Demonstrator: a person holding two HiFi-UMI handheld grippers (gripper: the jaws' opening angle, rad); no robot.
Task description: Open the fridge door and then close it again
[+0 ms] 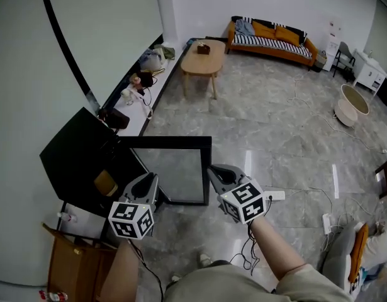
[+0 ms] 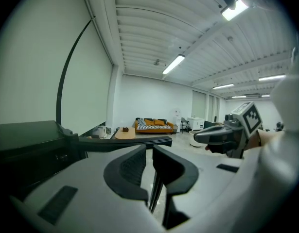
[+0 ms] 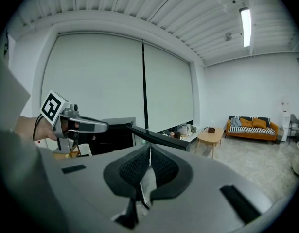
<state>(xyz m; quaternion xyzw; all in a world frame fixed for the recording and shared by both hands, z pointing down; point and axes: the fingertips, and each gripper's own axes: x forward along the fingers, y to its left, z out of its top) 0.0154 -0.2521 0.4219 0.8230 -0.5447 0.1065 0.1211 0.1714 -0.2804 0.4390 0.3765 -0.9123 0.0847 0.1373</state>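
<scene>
The glossy grey floor (image 1: 275, 124) carries the black fridge (image 1: 73, 156), a low wooden desk (image 1: 202, 63), an orange sofa (image 1: 272, 41), a round tub (image 1: 342, 113) and a white power strip (image 1: 274, 195).

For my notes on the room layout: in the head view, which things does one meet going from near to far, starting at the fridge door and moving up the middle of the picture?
open fridge door → wooden coffee table → orange striped sofa

An orange sofa (image 1: 272, 39) with striped cushions stands against the far wall. Near it, a low wooden surface (image 1: 202, 66) carries a small brown box (image 1: 203, 48). A round beige tub (image 1: 355, 99) and a white power strip (image 1: 274, 195) lie well apart on the grey marble floor (image 1: 275, 131). An open cardboard box (image 1: 70, 269) sits bottom left.
</scene>
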